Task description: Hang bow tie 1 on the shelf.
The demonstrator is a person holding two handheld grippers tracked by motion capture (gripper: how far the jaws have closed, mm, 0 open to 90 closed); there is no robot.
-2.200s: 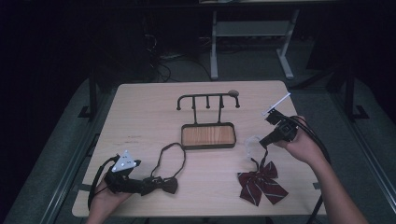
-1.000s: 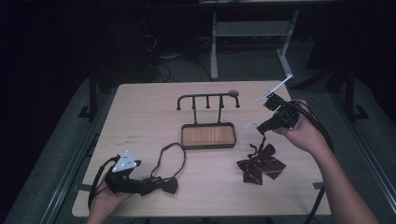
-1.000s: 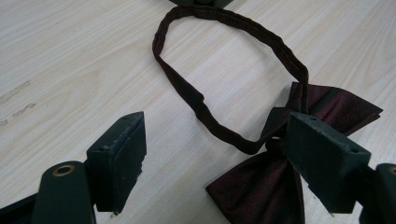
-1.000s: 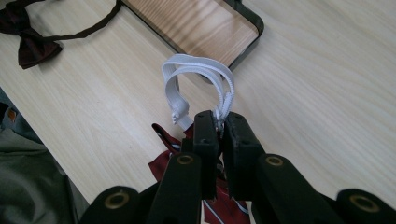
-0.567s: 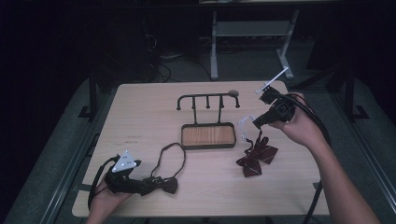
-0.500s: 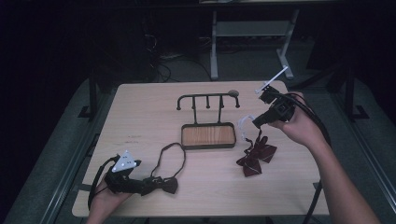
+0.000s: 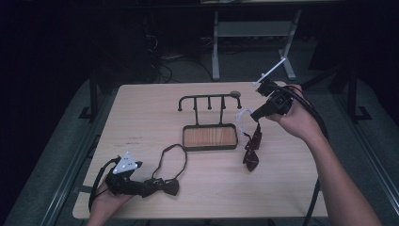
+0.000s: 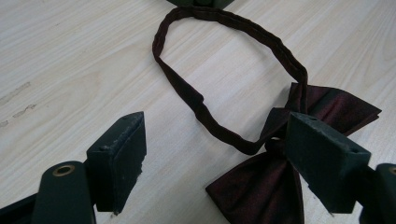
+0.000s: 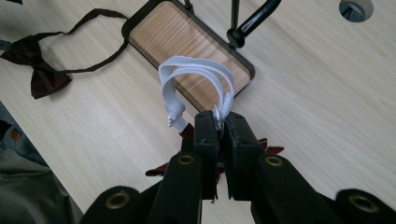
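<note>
Left hand-held gripper (image 7: 155, 184): low at near-left edge of table, lying roughly level, jaws spread wide apart, nothing pinched between them. Left hand (image 7: 106, 200) wrapped around its body, forearm barely in from the bottom. Right hand-held gripper (image 7: 256, 115): raised above the table, jaws pressed together, tips angled down-left. Right hand (image 7: 294, 120) gripping it, forearm stretched diagonally from bottom right.

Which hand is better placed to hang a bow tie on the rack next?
Right. The right gripper is shut on the white strap of the red bow tie, lifted beside the rack; the left gripper is open, far off.
</note>
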